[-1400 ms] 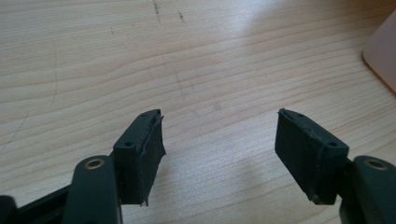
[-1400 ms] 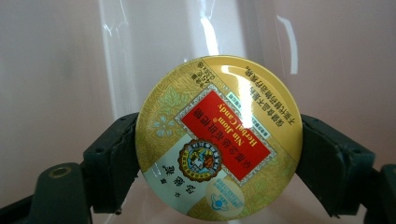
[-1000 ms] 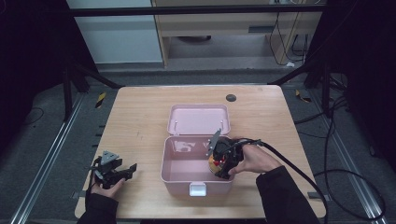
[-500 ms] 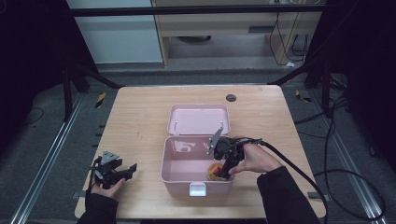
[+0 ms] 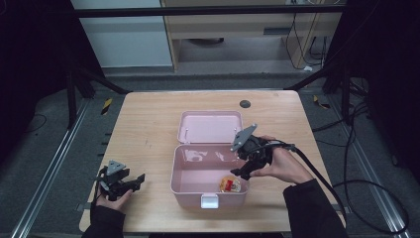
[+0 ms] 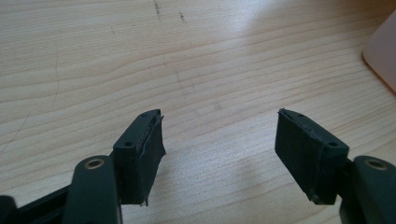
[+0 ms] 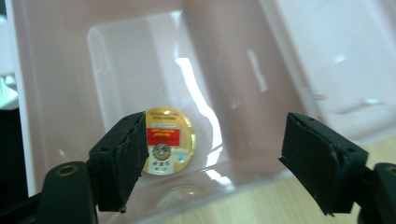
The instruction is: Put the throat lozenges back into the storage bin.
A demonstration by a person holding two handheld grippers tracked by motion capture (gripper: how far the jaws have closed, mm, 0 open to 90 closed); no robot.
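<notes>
- The lower part of the round tin point(image 7: 168, 141) is covered by the left jaw of the right gripper point(image 7: 215, 135) in the right gripper view, and its small print cannot be read.
- How deep the tin is cannot be made out, since only its round labelled face is shown; no long axis can therefore be told.
- In the high view the right gripper point(image 5: 243, 172) is partly wrapped by the person's hand, and both forearms are cut off by the bottom edge.
- A corner of the pink box point(image 6: 383, 51) is cut off at the right edge of the left gripper view.
- A pale wooden table point(image 5: 148, 124) with fine scratches is seen, standing on a dark grey floor between black frame rails; a pale cabinet and cables are set behind it.
- The box point(image 5: 184, 168) is placed near the table's middle, its lid point(image 5: 210, 126) laid back and open.
- The tin point(image 5: 230, 184) is found on the box floor, in the near right corner — face up, with a gold rim and a red band across it.
- The right gripper is held above the box's right rim; its jaws are spread wide, with nothing between them.
- The left gripper point(image 5: 130, 182) is kept low over bare wood at the near left, well apart from the box — its jaws point(image 6: 219, 135) are likewise apart and empty.
</notes>
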